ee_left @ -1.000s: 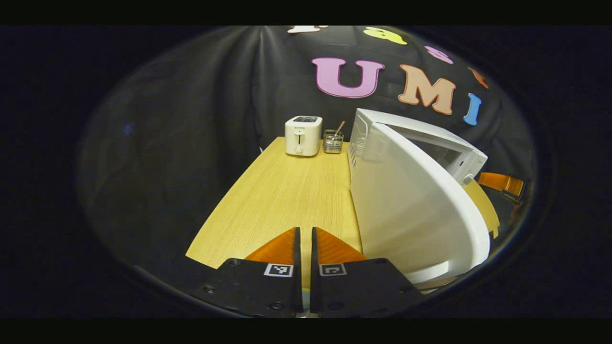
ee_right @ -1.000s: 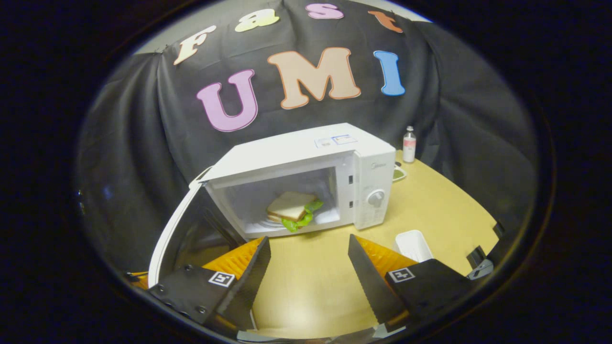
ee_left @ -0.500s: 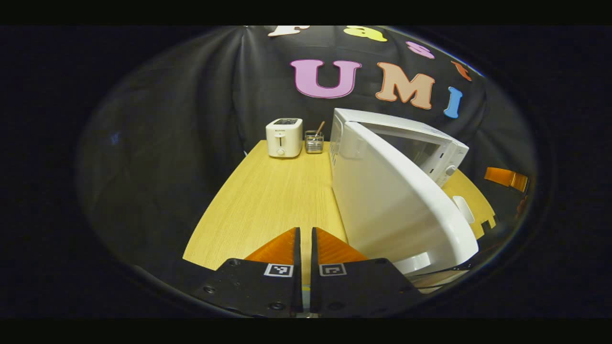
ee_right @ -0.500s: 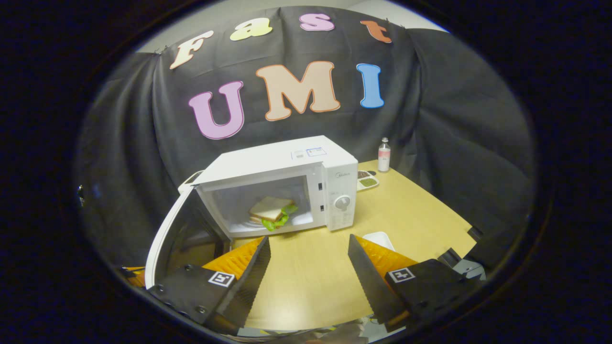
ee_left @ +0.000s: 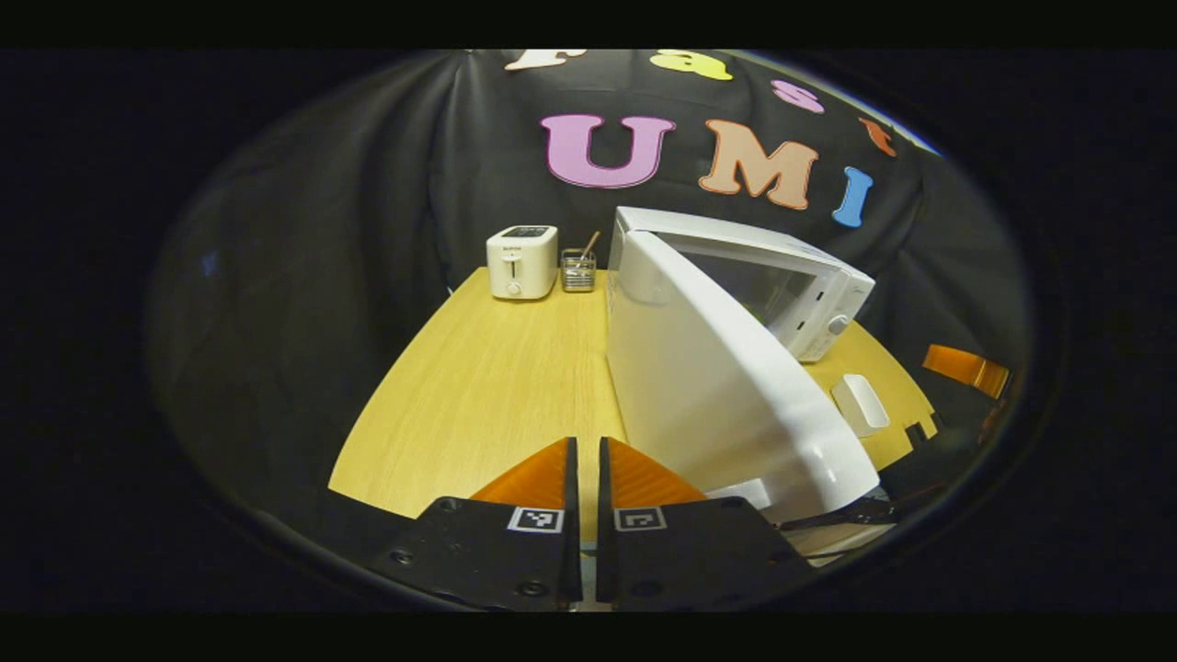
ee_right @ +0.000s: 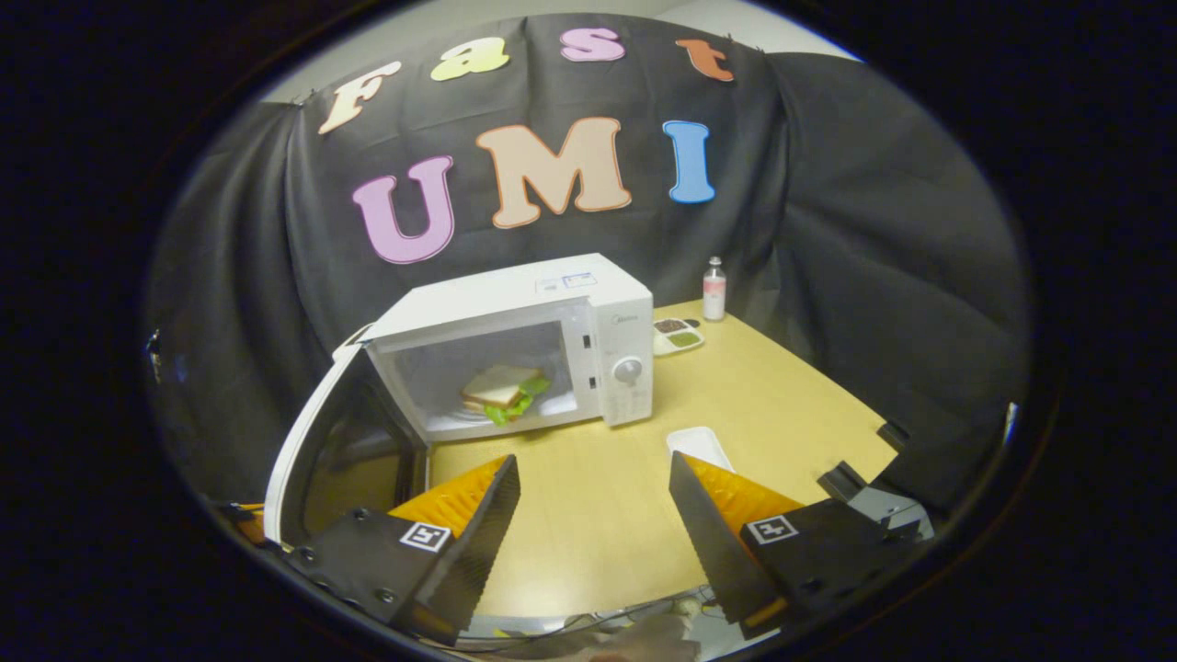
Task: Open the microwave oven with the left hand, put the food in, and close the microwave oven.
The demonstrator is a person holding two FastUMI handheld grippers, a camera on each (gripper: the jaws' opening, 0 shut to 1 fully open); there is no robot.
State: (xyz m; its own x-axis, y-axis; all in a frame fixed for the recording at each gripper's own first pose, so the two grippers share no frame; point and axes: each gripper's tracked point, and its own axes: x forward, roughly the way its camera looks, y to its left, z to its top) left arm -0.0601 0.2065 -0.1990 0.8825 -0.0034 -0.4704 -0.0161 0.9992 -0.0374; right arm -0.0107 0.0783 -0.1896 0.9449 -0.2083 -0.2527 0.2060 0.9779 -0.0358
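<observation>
White microwave oven (ee_right: 515, 345) sits toward the worktop's (ee_right: 782, 405) back edge, cavity mouth facing the front edge; its door (ee_left: 708, 386) hangs wide on the left hinge, reaching out toward the front-left. The sandwich (ee_right: 501, 391) lies flat inside, long axis roughly across the cavity. My left claw (ee_left: 588, 473) is pinched together, holding nothing, just beside the door's outer face. My right claw (ee_right: 593, 515) is spread wide and empty. Loading looks done; I judge closing is next: press the door's outer face to swing it home.

Sandwich (ee_right: 501, 391) inside white microwave (ee_right: 552, 303); door (ee_right: 308, 441) open
</observation>
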